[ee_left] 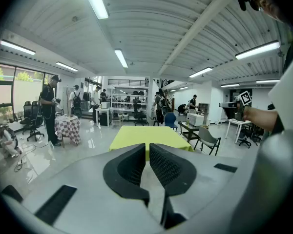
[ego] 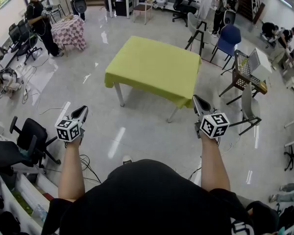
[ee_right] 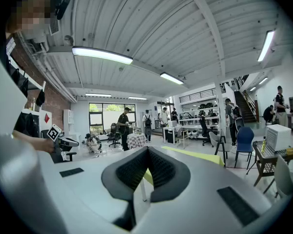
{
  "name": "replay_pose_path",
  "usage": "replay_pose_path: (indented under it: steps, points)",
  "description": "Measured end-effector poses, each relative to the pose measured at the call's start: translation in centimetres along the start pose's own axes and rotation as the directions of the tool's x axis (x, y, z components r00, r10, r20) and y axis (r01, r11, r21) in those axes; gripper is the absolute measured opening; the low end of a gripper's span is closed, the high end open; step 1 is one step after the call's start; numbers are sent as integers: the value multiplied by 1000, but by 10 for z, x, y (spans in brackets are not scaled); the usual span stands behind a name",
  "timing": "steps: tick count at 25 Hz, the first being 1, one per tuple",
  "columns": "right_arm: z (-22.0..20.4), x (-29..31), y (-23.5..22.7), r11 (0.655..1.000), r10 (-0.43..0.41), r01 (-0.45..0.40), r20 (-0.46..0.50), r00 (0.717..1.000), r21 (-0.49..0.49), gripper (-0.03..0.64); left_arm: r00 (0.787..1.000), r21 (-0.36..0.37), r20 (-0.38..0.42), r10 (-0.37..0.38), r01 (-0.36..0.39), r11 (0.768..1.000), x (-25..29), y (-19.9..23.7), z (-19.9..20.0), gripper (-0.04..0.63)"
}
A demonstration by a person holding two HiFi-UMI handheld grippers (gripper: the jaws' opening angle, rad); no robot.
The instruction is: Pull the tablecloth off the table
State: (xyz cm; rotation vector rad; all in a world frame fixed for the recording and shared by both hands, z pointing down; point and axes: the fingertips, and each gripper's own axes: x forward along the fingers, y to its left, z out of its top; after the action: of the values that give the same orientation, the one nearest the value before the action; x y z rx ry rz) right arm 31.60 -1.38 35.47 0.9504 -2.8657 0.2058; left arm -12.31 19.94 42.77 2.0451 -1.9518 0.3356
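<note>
**A:** Head view first. Where is the cloth?

**B:** The yellow-green fabric tablecloth (ego: 154, 67) lies spread flat over the rectangular white-legged surface (ego: 119, 95). Its edges hang down on every side that shows. The surface stands out on the glossy pale floor (ego: 137, 136), ahead of the person.

**A:** And the hands?

**B:** Both forearms reach forward. The left tool (ego: 83, 109) is held well short of the near-left corner. The right tool (ego: 196, 100) has its tip next to the near-right corner in this view, but I cannot tell contact from here. A blue plastic chair (ego: 228, 37) stands beyond the surface on the right. A black wheeled office chair (ego: 32, 137) is at the near left.

**A:** What does the left gripper view show?

**B:** The left tool's dark ridged pads are almost pressed together, with only a thin slit between them and nothing in it. The tablecloth sits straight ahead above the tips, well apart from them. The right tool shows at the far right, held out level.

**A:** And the right gripper view?

**B:** The right tool's pads are pressed fully together and pinch nothing. The tablecloth appears as a yellow-green strip just right of the tips, some way off and not touching. A sliver of it also shows through the gap below the pads. The left tool, with its marker cube, is at the far left.
</note>
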Motion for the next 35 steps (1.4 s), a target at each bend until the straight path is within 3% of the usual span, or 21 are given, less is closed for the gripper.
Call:
replay_pose_path:
  steps: [12,21,27,35]
  points:
    - [-5,40,3,1000,-7,7,-5,1000,2,14,1000,7,-9,-17,17,1000,25,30,1,44]
    - [-9,98,6,999,-39,39,-11,999,18,14,999,-2,-20,-43,43,999,64,82,6,44]
    - [-9,154,9,994,-99,97,-66,993,-45,14,997,-7,-33,-69,69,998,95,134,15,44]
    - [0,201,6,988,-157,157,-49,986,-4,14,994,9,-33,-101,101,995,132,189,35,44]
